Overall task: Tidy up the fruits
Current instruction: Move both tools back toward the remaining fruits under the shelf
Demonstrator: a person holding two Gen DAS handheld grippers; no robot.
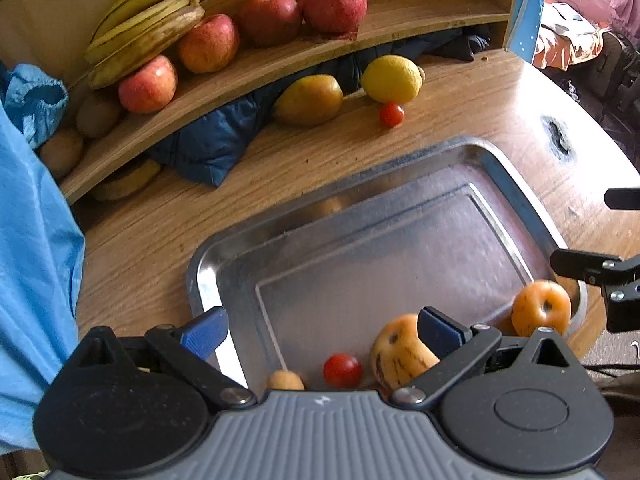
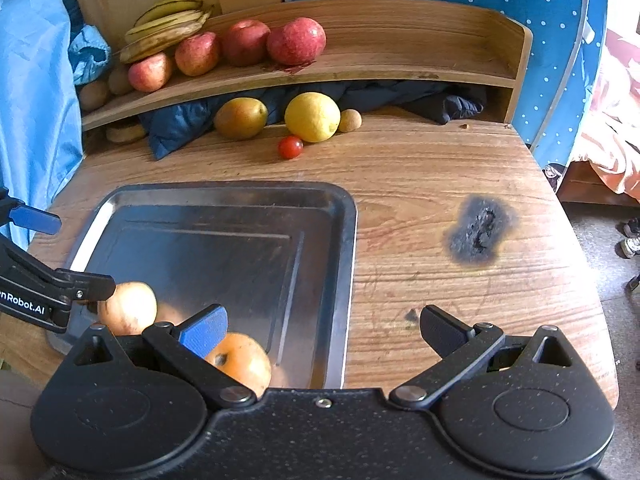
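Observation:
A steel tray lies on the wooden table. Its near corner holds two orange fruits, a cherry tomato and a small brown fruit. My left gripper hovers open over that end, nothing between its blue pads. My right gripper is open too, above the tray's right rim. Farther back, a lemon, a pear-like fruit and another cherry tomato rest on the table. The shelf carries several red apples and bananas.
A dark blue padded cloth is stuffed under the shelf. Brown kiwis sit at the shelf's left end. A small brown fruit lies beside the lemon. A burnt black mark scars the table on the right. Blue fabric hangs at left.

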